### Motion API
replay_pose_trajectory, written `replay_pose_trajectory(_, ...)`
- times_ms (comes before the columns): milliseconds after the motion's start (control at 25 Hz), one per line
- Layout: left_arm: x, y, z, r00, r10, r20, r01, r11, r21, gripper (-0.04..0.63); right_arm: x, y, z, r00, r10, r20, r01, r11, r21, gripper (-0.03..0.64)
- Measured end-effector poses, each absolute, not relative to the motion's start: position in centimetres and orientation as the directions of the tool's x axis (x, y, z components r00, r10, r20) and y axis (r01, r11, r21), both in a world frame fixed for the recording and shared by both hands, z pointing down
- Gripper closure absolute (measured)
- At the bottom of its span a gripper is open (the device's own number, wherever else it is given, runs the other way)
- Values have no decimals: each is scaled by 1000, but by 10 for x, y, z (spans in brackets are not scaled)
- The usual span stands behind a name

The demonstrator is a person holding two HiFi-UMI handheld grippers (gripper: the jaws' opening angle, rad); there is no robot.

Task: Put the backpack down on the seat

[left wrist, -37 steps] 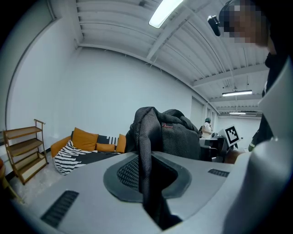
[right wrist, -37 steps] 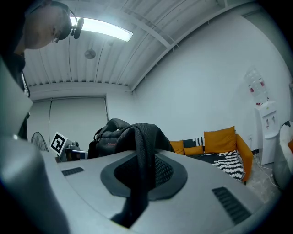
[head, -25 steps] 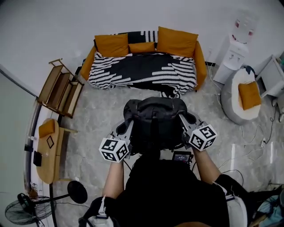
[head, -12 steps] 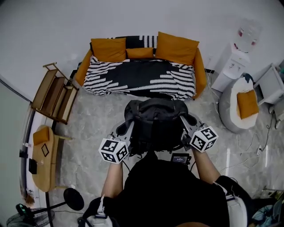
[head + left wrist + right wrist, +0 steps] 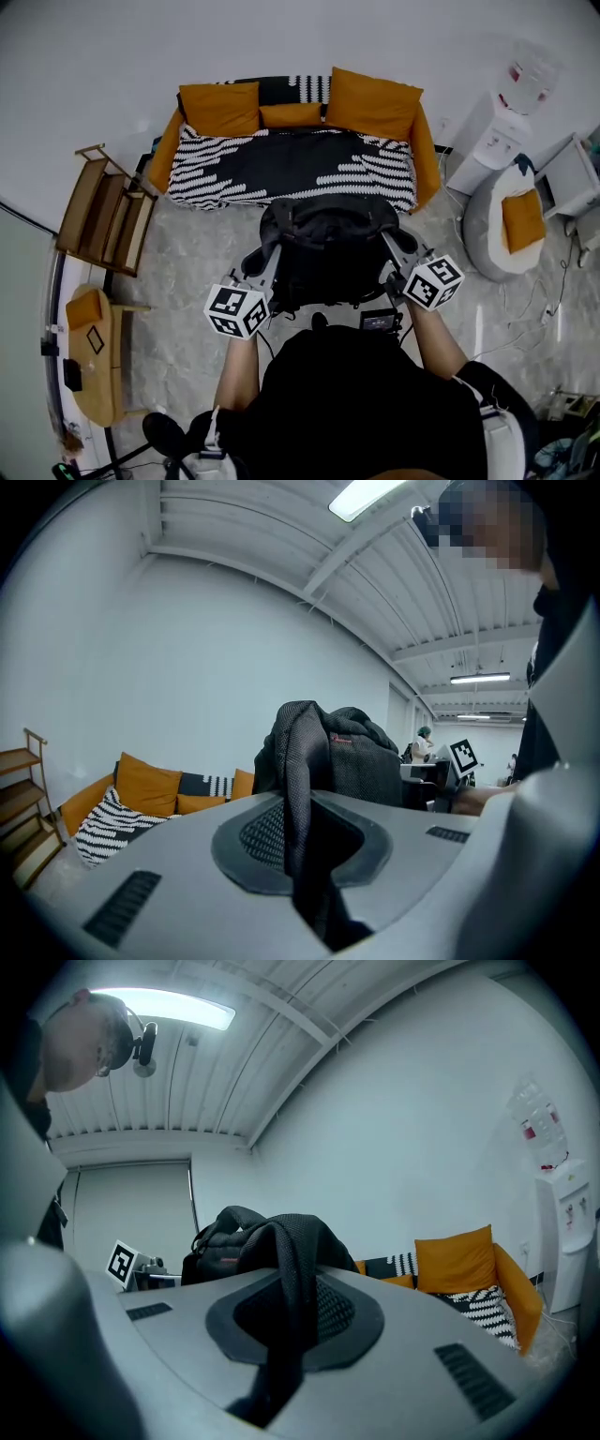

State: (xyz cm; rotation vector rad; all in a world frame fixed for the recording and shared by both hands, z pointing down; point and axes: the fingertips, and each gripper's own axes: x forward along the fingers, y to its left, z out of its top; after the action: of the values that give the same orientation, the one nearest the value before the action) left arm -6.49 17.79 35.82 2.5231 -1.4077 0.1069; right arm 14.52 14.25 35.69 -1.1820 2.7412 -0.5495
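Change: person, both grippers and backpack have come closer to the sofa since a second ago; in the head view the bag's far edge now meets the seat's near edge, where bare floor lay between them.
Sofa (image 5: 291, 164): orange, under a black-and-white zigzag throw, at the far wall; orange cushions (image 5: 372, 91) along its back.
Person (image 5: 366, 403): black top, near edge of the head view, arms stretched forward.
Backpack (image 5: 323, 248): black fabric, held up in front of the person between the two grippers, at the near side of the sofa, not lying on the seat.
Bean-bag chair (image 5: 487, 220): grey, right of the sofa, an orange cushion on it.
Shelf (image 5: 98, 220): slatted wood, left of the sofa.
Table (image 5: 89, 361): rounded, wooden, near left.
Water dispenser (image 5: 492, 122): white, far right.
Left gripper (image 5: 305, 846): jaws drawn narrow, clamped on the black mesh left strap (image 5: 298, 761) of the backpack.
Right gripper (image 5: 291, 1321): jaws likewise narrow, clamped on the black mesh right strap (image 5: 295, 1269).
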Motion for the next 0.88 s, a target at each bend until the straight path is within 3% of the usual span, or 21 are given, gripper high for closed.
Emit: replay_pose_trajectory(880,-90,57,354,562,-807,184,-827,-538,164,549,119,15,357,-688,-726,22,-686,639,-348,569)
